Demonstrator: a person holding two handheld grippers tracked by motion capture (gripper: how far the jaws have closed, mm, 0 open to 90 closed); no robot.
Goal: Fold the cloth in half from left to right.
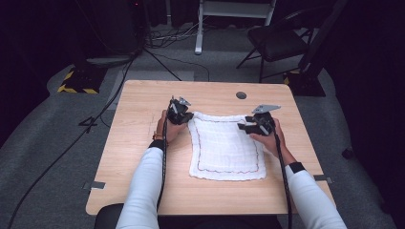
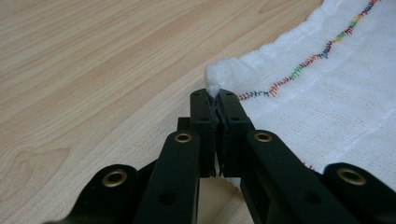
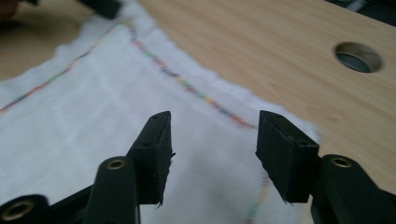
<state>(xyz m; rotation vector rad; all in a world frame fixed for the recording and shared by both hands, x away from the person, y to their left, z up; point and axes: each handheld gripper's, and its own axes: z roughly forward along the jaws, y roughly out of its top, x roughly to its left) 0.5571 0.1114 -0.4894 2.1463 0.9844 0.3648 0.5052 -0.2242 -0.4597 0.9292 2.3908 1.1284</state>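
Observation:
A white cloth [image 1: 224,148] with a multicoloured stitched border lies flat on the wooden table [image 1: 138,138]. My left gripper [image 1: 184,116] is at its far left corner; in the left gripper view the jaws are pressed together on that corner of the cloth [image 2: 224,74], which bunches up just past the left gripper [image 2: 214,100]. My right gripper [image 1: 248,126] hovers over the far right corner. In the right gripper view the right gripper [image 3: 212,140] stands open above the cloth [image 3: 93,126], with nothing pinched between the jaws.
A round cable hole [image 1: 241,95] sits in the table behind the cloth, also seen as the hole [image 3: 358,57] in the right gripper view. A black chair [image 1: 279,40] and cables lie on the floor beyond the table.

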